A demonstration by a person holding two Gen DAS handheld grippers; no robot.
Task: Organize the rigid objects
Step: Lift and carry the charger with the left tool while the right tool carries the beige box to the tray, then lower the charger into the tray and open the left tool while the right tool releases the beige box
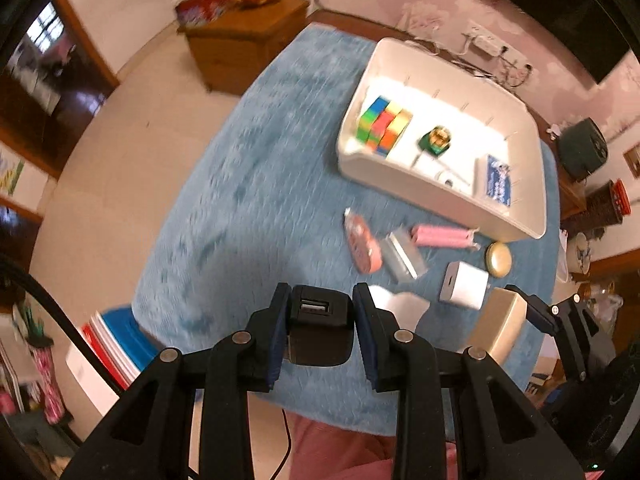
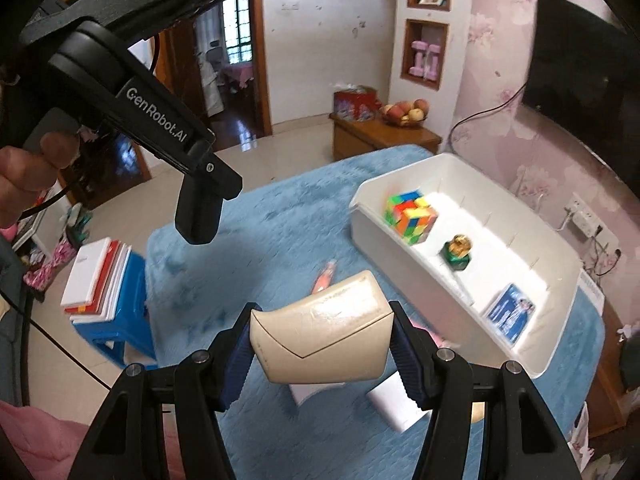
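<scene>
We hold a black USB charger (image 1: 320,320) pinched between the nearly closed pads of our left gripper (image 1: 322,322) and a cream case (image 2: 320,336) clamped in our right gripper (image 2: 320,344), both raised above the blue cloth (image 1: 248,208), near the white bin (image 1: 440,196).

Both grippers are matte black plastic. On the left gripper (image 1: 322,320) the two fingers (image 1: 280,336) carry ribbed dark blue pads, and silver round screws sit at the linkage pivots. The right gripper (image 2: 320,344) is built the same way. Seen from the right wrist, the left gripper's body reads "GenRobot.AI" in grey lettering, above a thin black cable (image 2: 44,206). The person wears pink clothing (image 1: 340,452).
</scene>
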